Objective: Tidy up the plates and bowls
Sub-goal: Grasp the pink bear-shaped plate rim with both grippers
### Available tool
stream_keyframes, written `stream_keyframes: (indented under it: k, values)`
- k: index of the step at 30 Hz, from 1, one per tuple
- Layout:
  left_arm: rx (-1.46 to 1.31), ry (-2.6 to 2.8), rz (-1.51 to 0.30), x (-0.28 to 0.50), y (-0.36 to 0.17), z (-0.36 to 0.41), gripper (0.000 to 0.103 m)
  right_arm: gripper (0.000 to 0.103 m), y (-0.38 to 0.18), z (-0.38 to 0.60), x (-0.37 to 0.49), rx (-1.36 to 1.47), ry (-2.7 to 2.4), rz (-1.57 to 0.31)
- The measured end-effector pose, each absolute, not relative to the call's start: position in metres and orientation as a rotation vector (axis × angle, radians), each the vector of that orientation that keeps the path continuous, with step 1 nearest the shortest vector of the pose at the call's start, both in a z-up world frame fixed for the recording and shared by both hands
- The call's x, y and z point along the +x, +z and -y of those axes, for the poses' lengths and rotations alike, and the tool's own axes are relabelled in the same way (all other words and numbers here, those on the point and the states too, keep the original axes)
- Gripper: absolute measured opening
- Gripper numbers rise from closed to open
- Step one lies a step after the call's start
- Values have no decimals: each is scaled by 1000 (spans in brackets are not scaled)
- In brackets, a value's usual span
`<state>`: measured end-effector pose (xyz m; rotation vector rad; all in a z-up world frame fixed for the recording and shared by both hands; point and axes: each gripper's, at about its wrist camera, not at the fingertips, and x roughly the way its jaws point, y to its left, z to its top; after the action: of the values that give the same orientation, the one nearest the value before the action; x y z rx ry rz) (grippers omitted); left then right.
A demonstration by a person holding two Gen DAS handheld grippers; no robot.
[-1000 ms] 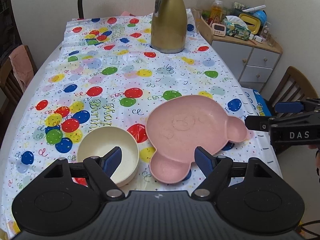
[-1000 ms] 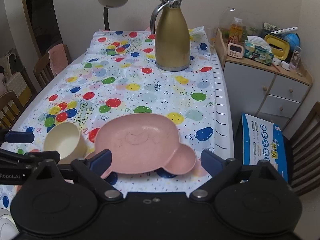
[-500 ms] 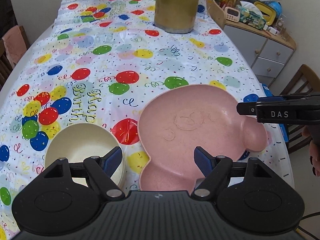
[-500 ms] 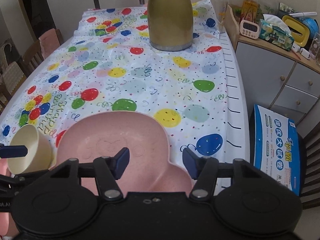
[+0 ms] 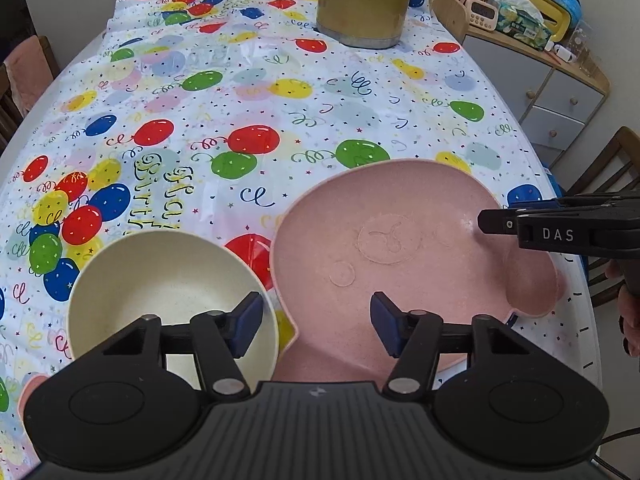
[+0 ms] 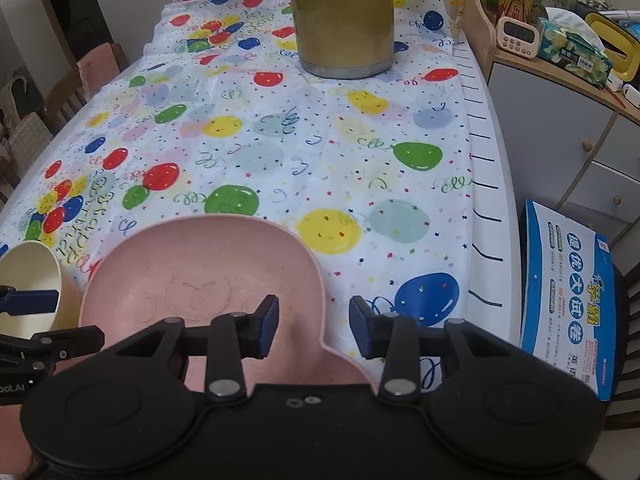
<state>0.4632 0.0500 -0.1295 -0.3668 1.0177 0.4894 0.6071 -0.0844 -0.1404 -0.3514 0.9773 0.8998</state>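
both tongs dropped closer, jaws just been closing | left tongs (image 5: 316, 326) straddle cream bowl (image 5: 160, 280) rim, not pinching | right tongs (image 6: 314, 330) straddle pink plate (image 6: 200, 280) edge, apart | gold jug (image 5: 364, 0) far back on table (image 5: 280, 100)

1 pink plate (image 5: 404, 240), 1 cream bowl (image 5: 160, 276), 1 gold jug (image 5: 362, 0), 1 tablecloth (image 5: 280, 92), 1 timer (image 6: 518, 36), 1 tissue pack (image 6: 572, 50), 1 blue box (image 6: 568, 300), 1 cabinet (image 6: 560, 128), 1 glass (image 6: 456, 0).
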Motion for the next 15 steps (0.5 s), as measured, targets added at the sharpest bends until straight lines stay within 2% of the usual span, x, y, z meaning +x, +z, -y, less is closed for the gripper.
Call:
stream_keyframes:
  k: [9,15]
  values:
    - [-493,475,-1003,450,-110,-74,59,37,-147,90,614,-321,925,-993]
    - [-502,400,-954,465,-90,-63,58,37,-149,92,620,-296,934,-1013]
